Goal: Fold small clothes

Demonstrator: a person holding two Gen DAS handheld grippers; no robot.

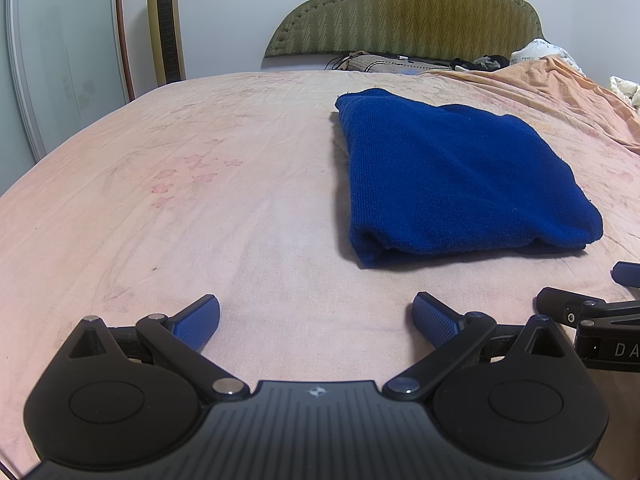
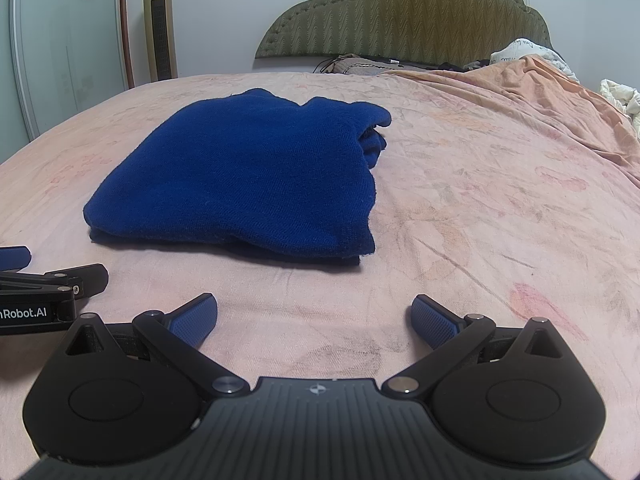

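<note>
Both grippers [image 1: 316,316] [image 2: 314,316] gape wide, empty; folded blue garment [image 2: 240,180] lies just ahead.

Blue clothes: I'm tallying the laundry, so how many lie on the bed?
1: a folded blue sweater lies on the pink bedsheet, ahead of both grippers. More could be hidden outside the views.

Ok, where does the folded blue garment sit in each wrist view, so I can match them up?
Left wrist: blue garment lies right of centre, ahead of the open left tool.
Right wrist: blue garment lies left of centre, ahead of the open right tool.
Shared landmark: the green headboard, top of both.
</note>
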